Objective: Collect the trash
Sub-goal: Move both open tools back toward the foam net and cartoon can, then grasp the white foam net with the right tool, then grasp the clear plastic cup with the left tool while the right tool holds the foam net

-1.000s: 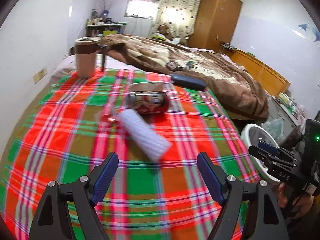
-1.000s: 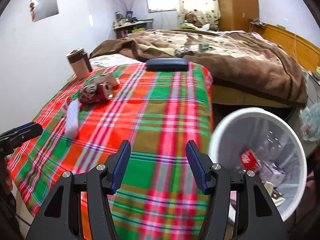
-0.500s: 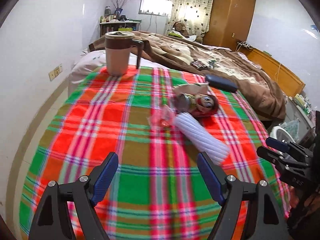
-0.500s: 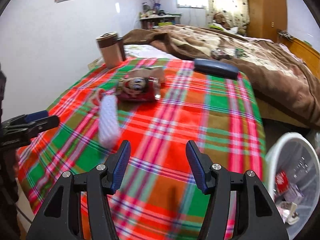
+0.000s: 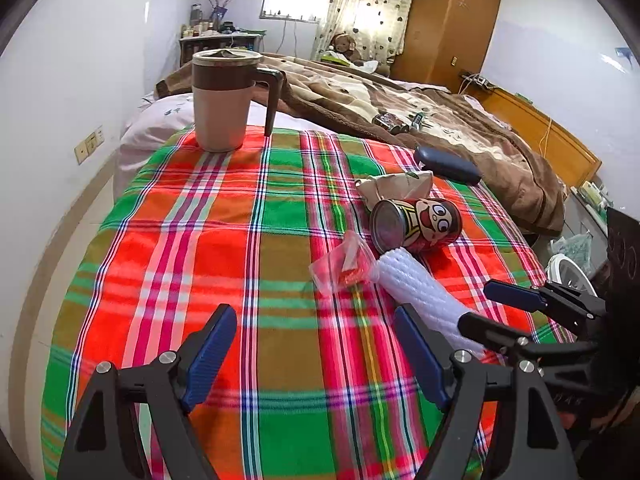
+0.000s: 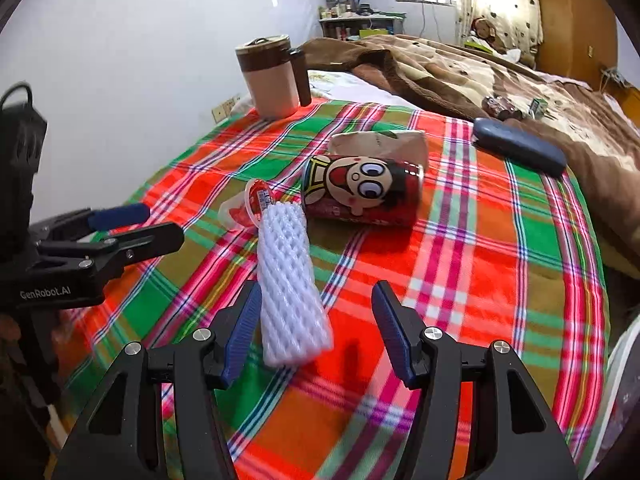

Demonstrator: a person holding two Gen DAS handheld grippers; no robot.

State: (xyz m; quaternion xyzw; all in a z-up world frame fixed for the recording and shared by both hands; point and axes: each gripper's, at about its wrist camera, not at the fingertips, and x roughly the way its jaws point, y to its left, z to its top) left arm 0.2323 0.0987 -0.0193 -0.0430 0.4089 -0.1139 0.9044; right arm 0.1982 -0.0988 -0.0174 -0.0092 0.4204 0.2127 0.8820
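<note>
Right wrist view is showing the right gripper (image 6: 316,330) spread wide and empty, hovering just before the near end of the white foam net sleeve (image 6: 290,280), which is lying lengthwise on the plaid cloth (image 6: 500,248). Straddling that end squarely and pinching gently seems wisest (the mesh looks soft and crushable). The left gripper (image 5: 314,350) is also gaping, holding nothing, beside the sleeve.

Daylight poured through the far window (image 5: 295,3), blown out white; the room was bright. Fisheye bent the edges, dark corners. The near plaid cloth (image 6: 460,380) smeared slightly.
</note>
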